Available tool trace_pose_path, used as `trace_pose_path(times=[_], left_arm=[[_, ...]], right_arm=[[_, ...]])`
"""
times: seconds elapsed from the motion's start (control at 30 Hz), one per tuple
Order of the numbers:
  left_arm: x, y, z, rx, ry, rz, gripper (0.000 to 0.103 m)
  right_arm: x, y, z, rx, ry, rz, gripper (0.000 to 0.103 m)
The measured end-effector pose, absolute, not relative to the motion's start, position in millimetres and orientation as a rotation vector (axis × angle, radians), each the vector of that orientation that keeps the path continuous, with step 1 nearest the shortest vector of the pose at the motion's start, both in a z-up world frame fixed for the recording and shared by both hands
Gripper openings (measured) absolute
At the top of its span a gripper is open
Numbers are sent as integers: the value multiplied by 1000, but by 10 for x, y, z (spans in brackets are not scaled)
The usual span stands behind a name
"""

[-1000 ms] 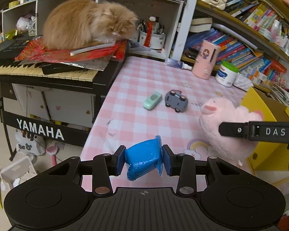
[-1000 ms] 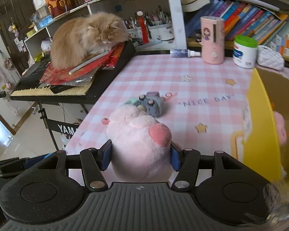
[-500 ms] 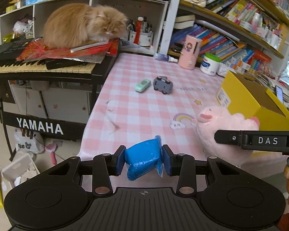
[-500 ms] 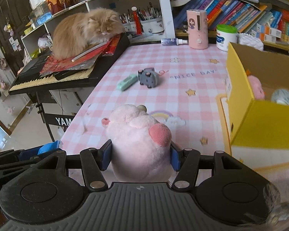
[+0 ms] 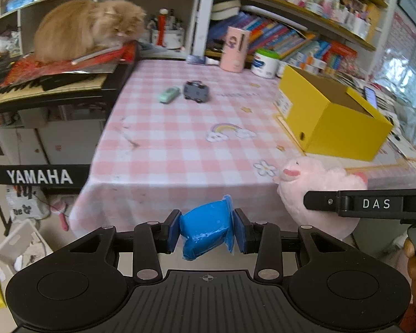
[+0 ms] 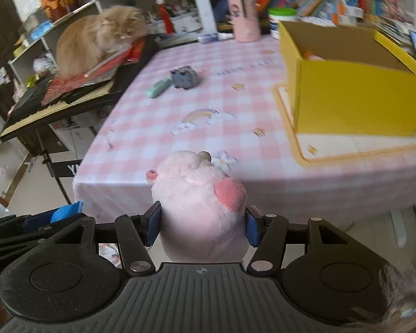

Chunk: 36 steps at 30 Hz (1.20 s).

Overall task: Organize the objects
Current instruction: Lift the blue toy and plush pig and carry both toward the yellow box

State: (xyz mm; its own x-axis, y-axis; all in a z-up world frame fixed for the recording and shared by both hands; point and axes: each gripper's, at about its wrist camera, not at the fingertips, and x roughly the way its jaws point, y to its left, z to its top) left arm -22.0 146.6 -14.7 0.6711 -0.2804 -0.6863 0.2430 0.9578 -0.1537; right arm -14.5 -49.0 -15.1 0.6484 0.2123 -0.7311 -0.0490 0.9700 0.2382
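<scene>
Both hands are loaded and hang off the near edge of the desk (image 5: 163,149), which reads as carrying two items at once toward the yellow box (image 5: 344,127), the likely collecting place. The left tongs (image 5: 206,231) are clamped on a crumpled blue packet (image 5: 206,230), pinched across its width so it sticks forward between the pads. The right tongs (image 6: 203,226) are clamped on a pink plush toy (image 6: 201,194), squeezed at its body, with its head pointing toward the desk (soft stuffing, so the grip probably sinks in and holds well).

From the left wrist camera the box sits at about 2 o'clock, open-topped on a pale mat; from the right wrist camera something pink already lies inside it, which supports the guess that toys go there. A mint toy car (image 5: 168,94) and a grey toy car (image 5: 196,91) lie just beside each other at 12 o'clock, far across the desk, not yet collected.

Readable writing: "YAMAHA" (image 5: 38,176) on the keyboard stand at 9 o'clock, and "DAS" (image 5: 375,203) on the right tongs' arm. The cat (image 5: 88,26) sits on red wrappers at 11 o'clock, well apart from the work.
</scene>
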Motion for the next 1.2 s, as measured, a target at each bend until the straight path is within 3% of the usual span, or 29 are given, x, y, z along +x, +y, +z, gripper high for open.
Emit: trace_pose_path(times=[0.73,1.2], left_arm=[[-216,300,-161,93,785,-652,38],[-66,-182,-110,132,760,-708,38]], right_arm=[[-892,-1547,-192,363,850,-208,55],[-858,-2037,-168,395,841,-282,56]])
